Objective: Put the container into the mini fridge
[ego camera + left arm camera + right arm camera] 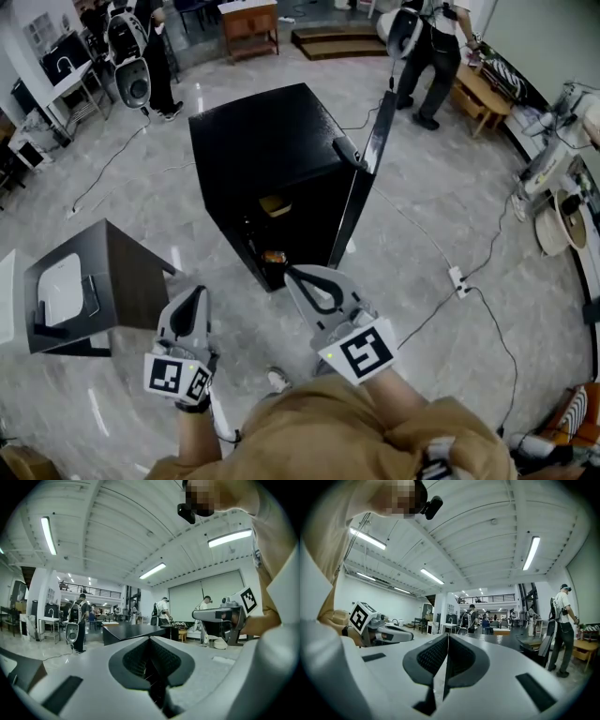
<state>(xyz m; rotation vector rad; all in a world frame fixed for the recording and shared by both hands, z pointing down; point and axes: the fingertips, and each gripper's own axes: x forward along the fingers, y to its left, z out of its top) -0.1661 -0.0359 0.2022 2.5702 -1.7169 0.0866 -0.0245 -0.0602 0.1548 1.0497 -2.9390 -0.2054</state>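
On pale marbled floor (441,173), mini fridge (267,150)

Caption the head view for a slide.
Left gripper and right gripper, both shut and empty, face the open black mini fridge.

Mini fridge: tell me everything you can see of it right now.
The mini fridge is a glossy black box standing upright on the pale tiled floor. Its door hangs open on the head view's right side, seen nearly edge-on. Inside, in shadow, a yellowish item sits higher up and an orange item lower down. Outside, only the floor visibly touches it.
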